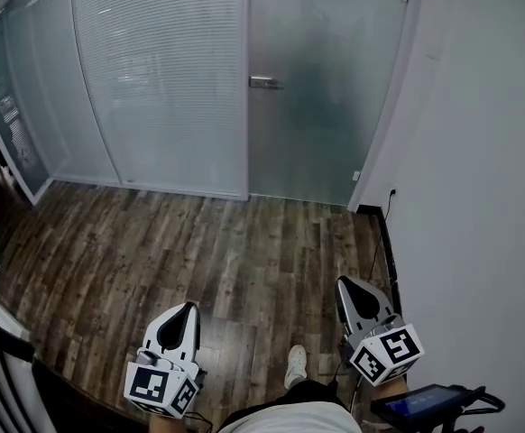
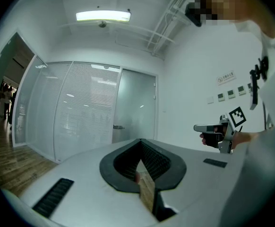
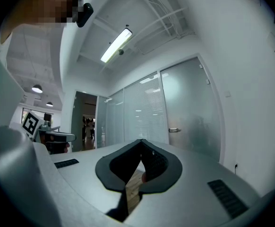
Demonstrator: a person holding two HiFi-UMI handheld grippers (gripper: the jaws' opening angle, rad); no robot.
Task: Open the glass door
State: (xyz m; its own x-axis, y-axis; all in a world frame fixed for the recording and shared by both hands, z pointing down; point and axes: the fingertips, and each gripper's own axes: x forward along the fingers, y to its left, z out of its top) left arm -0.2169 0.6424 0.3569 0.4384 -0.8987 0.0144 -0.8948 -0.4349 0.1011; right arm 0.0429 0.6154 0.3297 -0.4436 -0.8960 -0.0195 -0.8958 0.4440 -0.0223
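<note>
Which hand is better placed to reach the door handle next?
Right, marginally. The right tongs sit farther forward, in line with the frosted door itself; the left tongs face the blinded panel. Both are shut, empty and far from the handle.

Left gripper point(image 1: 184, 317) sat low at 7 o'clock in the head view, right gripper point(image 1: 350, 289) at 5 o'clock. Both were level, noses toward 12, well apart. Jaws were together on each, nothing between them. Left marker cube point(image 1: 161, 388) and right marker cube point(image 1: 387, 354) were at the rear ends, by the torso. Right hand point(image 2: 212, 138) wrapped its handle. One shoe point(image 1: 295, 365) was at 6.
</note>
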